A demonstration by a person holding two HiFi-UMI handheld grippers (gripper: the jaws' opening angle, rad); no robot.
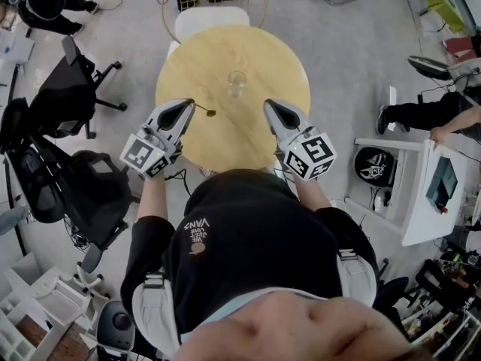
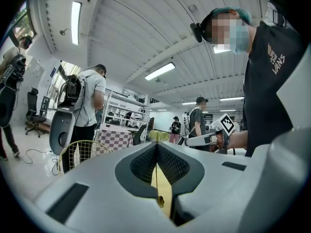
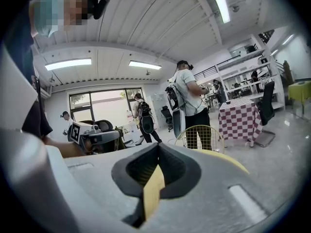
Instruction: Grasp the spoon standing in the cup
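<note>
Below the head camera, a round wooden tabletop (image 1: 255, 55) fills the middle of the floor, with a white chair (image 1: 211, 19) at its far edge and a black office chair (image 1: 64, 96) well off to the left. Both grippers are held over the near edge of the tabletop, well apart from each other and pointing toward its centre.

The left gripper (image 1: 192, 104) has its jaws pressed together on the thin handle of the spoon (image 1: 207, 112). In the left gripper view the jaws (image 2: 156, 144) meet along a tight seam, and the gold spoon (image 2: 159, 198) hangs out of that seam as a fine line ending in a small rounded tip, with the yellow tabletop (image 2: 166, 191) behind it.

The right gripper (image 1: 267, 104) is closed too; in the right gripper view its jaws (image 3: 156, 148) touch, with nothing between them.

A clear glass cup (image 1: 237, 83) stands upright near the centre of the tabletop, between the two gripper tips and a little beyond them. The spoon is out of the cup, sticking sideways from the left gripper's tip, near the cup but apart from it.
</note>
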